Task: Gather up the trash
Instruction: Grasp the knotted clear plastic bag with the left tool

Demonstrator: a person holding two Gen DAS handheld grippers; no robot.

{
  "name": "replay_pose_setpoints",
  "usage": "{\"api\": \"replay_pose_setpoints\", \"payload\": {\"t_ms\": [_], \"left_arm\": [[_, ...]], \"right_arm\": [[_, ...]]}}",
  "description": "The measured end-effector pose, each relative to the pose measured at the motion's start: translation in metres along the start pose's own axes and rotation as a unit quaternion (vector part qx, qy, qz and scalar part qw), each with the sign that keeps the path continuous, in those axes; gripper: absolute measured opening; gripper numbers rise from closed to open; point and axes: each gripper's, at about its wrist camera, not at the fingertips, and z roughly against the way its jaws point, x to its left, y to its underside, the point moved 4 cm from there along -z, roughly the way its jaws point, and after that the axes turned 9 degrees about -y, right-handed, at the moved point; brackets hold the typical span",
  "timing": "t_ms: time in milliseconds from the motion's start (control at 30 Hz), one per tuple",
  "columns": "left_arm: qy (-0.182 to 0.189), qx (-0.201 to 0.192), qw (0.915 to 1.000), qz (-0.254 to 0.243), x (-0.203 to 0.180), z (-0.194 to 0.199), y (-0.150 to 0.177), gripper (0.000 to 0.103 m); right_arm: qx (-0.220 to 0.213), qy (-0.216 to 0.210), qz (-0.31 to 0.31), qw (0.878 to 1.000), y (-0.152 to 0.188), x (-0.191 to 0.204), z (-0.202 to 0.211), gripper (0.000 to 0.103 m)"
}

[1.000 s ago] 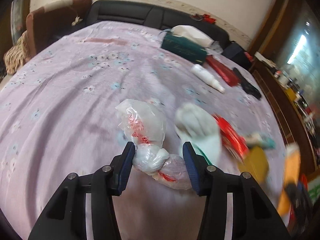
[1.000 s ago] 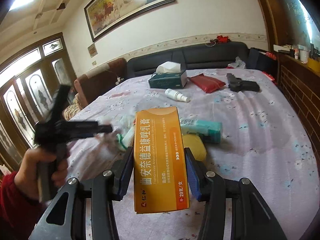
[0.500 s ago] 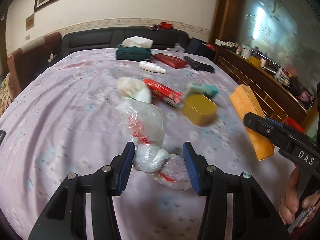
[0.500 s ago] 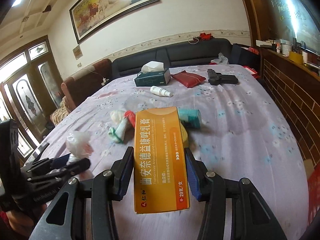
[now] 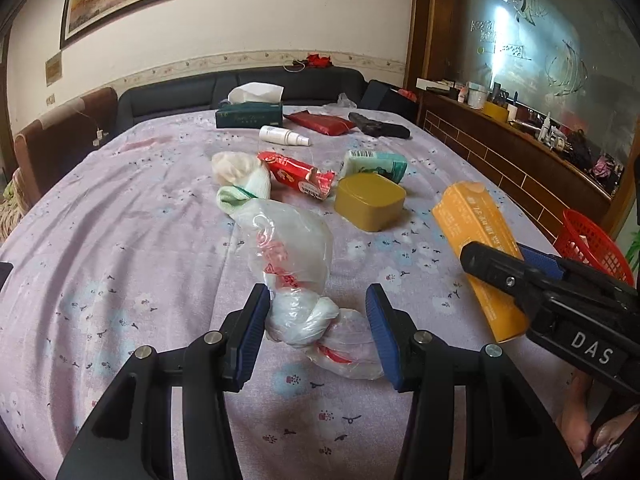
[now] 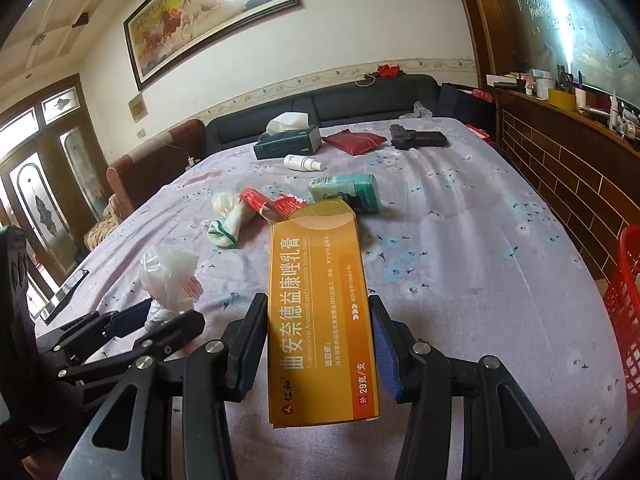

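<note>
My left gripper (image 5: 316,330) is shut on a knotted clear plastic bag (image 5: 294,256) with red print, held above the bed; it also shows in the right wrist view (image 6: 170,270). My right gripper (image 6: 318,344) is shut on an orange medicine box (image 6: 320,312), held upright above the bed; the box also shows in the left wrist view (image 5: 476,256) at the right. A red mesh basket (image 5: 592,246) stands off the bed's right edge, also in the right wrist view (image 6: 626,300).
On the lilac floral bedspread (image 5: 120,220) lie a white sock (image 5: 240,182), a red wrapper (image 5: 298,174), a gold tin (image 5: 370,200), a teal tissue pack (image 5: 376,164), a spray bottle (image 5: 282,136), a green tissue box (image 5: 248,116), a red pouch (image 5: 320,122) and a black pistol-shaped item (image 5: 380,130). A wooden counter (image 5: 520,148) runs along the right.
Both grippers have drawn back and swung right with their loads. The red basket has come into view at the right, and the bed items look farther away.
</note>
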Motion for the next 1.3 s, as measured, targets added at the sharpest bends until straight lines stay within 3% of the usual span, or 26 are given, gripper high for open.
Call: {"api": "replay_pose_setpoints", "payload": {"t_ms": [1300], "left_arm": [[-0.001, -0.004, 1.0000, -0.002, -0.0010, 0.0013, 0.0020, 0.048]], "right_arm": [[0.000, -0.011, -0.010, 1.000, 0.0017, -0.0033, -0.0023, 0.053]]}}
